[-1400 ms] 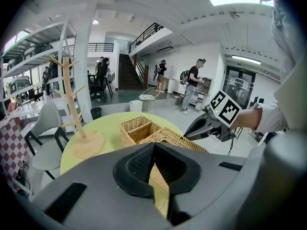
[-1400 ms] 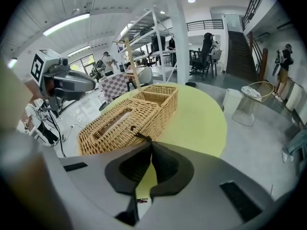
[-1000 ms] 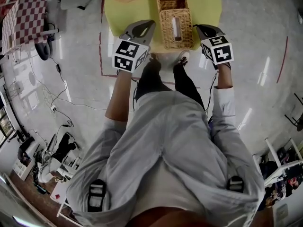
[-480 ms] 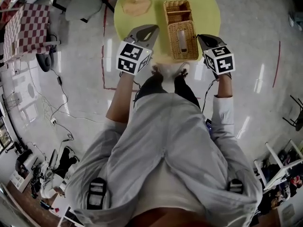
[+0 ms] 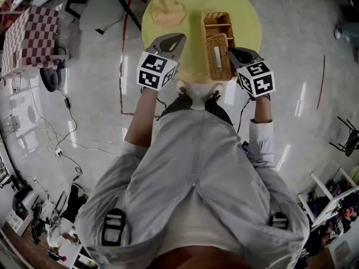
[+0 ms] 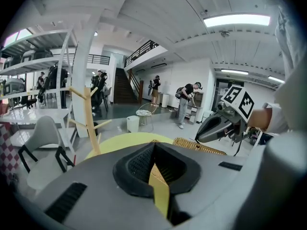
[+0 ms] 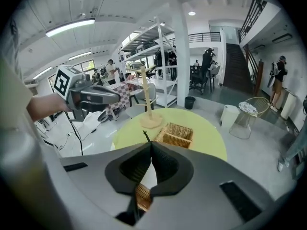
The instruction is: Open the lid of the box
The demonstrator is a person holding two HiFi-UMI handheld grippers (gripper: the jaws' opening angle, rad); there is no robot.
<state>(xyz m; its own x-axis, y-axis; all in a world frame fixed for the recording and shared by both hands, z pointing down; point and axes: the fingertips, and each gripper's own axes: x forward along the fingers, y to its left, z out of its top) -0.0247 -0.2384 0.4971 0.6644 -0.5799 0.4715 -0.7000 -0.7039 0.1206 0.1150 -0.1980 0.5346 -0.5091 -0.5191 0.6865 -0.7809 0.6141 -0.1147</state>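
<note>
A long wicker box [image 5: 217, 45] lies on the round yellow table [image 5: 247, 15]. Its near half carries a lid with a white slot [image 5: 216, 58]; its far half is an open basket [image 7: 176, 134]. My right gripper [image 5: 231, 51] is shut, its tip at the right edge of the lidded half, and wicker shows under its jaws [image 7: 142, 195]. A thin black strand [image 7: 144, 136] sticks up at its tip [image 7: 150, 144]. My left gripper [image 5: 177, 37] is shut and holds nothing, hovering over the table left of the box [image 6: 199, 146].
A wooden peg stand [image 5: 162, 9] rises at the table's far left, also visible as a stand [image 6: 89, 123] in the left gripper view. The person's shoes [image 5: 199, 89] are at the table's near edge. A grey chair [image 5: 98, 7] and a checkered cloth [image 5: 31, 29] are on the left.
The table and box have slid lower in the head view. My right gripper has come in against the box's right side. The left gripper has kept its place left of the box.
</note>
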